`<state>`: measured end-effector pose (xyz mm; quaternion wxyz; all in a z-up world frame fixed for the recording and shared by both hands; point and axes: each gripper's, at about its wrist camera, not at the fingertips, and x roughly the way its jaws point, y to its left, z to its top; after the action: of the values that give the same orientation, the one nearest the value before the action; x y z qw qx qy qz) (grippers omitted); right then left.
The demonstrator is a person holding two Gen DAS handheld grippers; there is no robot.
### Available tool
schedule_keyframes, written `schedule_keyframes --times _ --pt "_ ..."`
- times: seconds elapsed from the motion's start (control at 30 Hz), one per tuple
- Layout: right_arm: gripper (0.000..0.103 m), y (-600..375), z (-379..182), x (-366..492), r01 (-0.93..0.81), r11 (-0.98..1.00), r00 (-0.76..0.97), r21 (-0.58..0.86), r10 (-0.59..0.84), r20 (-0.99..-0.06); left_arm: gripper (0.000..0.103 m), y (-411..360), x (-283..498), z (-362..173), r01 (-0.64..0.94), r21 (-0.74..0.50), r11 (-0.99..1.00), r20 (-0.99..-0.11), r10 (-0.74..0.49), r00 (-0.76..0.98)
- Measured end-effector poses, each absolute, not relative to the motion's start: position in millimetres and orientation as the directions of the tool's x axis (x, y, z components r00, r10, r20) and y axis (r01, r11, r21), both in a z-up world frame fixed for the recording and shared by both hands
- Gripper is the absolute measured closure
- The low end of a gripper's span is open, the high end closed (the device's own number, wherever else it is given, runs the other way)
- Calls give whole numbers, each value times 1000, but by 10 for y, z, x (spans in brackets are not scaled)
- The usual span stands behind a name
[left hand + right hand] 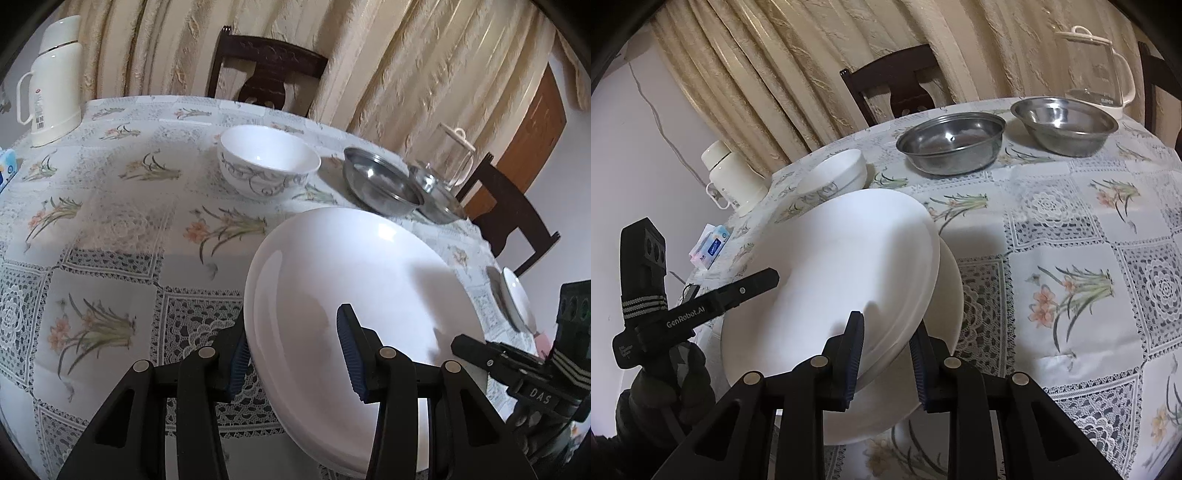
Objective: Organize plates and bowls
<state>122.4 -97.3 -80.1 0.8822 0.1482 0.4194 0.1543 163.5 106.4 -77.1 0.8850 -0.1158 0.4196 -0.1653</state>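
A large white plate [354,280] is held tilted over the flowered tablecloth [110,229]. My left gripper [293,325] is shut on its near rim, one finger under the edge and one on top. In the right wrist view the same plate [846,254] lies on a second white plate [951,295] just beneath it. My right gripper [886,328] is shut on their rims from the opposite side. Each gripper shows in the other's view: the right gripper [465,341] and the left gripper [768,277]. A patterned white bowl [267,162] stands behind on the table.
Two steel bowls [949,147] [1063,122] sit side by side at the far edge, next to a glass kettle [1097,66]. A white thermos [51,81], a tissue pack [711,247] and a small white dish [517,299] stand near the table's edges. Dark chairs [266,74] ring the table.
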Motion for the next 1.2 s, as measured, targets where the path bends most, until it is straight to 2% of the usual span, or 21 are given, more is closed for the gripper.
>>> schedule_keyframes --times 0.37,0.67,1.2 --pt "77 -1020 -855 1199 -139 916 607 377 380 -698 57 984 1645 -871 215 -305 928 -746 -373 552" --pt "77 -1031 -820 1147 -126 921 627 369 362 -690 47 1014 1595 -817 232 -291 928 -730 -372 573" --pt "77 -903 -762 1067 -119 961 646 251 267 -715 47 1224 1573 -906 172 -316 933 -739 -355 573"
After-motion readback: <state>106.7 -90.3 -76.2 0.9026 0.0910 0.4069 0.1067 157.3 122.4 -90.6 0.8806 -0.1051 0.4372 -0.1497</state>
